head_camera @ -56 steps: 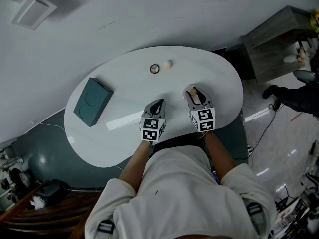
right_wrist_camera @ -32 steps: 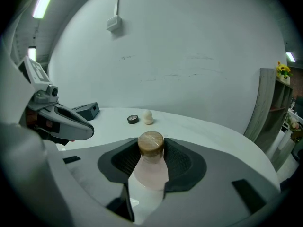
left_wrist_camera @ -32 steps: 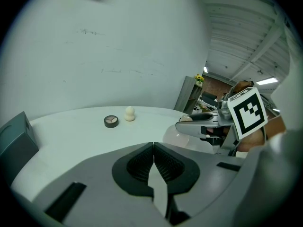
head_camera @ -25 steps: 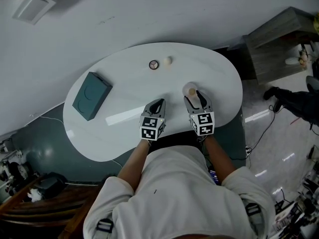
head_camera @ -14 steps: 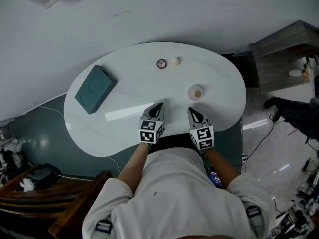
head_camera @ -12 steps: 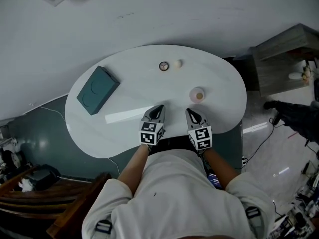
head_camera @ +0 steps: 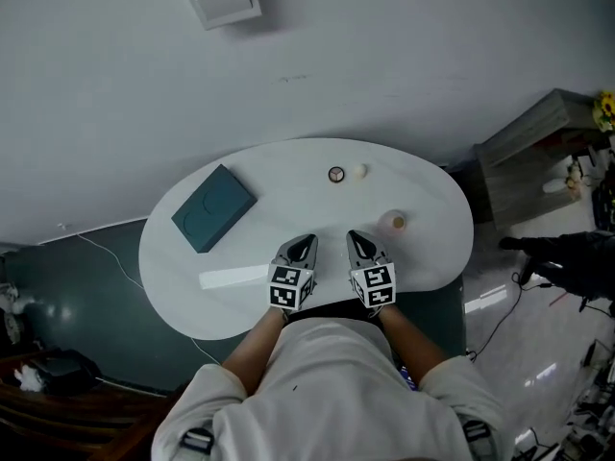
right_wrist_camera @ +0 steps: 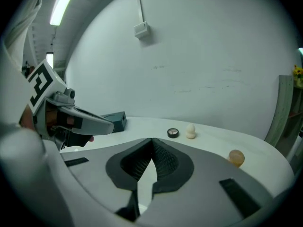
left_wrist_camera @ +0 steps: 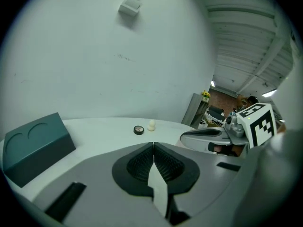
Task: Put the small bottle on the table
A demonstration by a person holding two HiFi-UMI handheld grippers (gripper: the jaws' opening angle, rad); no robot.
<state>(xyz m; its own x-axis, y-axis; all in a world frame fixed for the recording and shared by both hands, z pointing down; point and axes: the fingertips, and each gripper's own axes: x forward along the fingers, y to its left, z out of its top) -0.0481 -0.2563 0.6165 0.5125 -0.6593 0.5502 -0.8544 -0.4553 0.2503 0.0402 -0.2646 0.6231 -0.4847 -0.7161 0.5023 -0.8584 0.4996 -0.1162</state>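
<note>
Bottle (head_camera: 395, 222) stands free on the table (head_camera: 307, 192).
Your left gripper (head_camera: 305, 241) and right gripper (head_camera: 356, 237) are clenched empty at the near edge, bottle just right of them.

small bottle (head_camera: 395, 222): out of the grip, standing alone on the worktop (head_camera: 288, 176)
right tongs (head_camera: 357, 239): closed empty, pulled back
left tongs (head_camera: 303, 244): pulled back too
</note>
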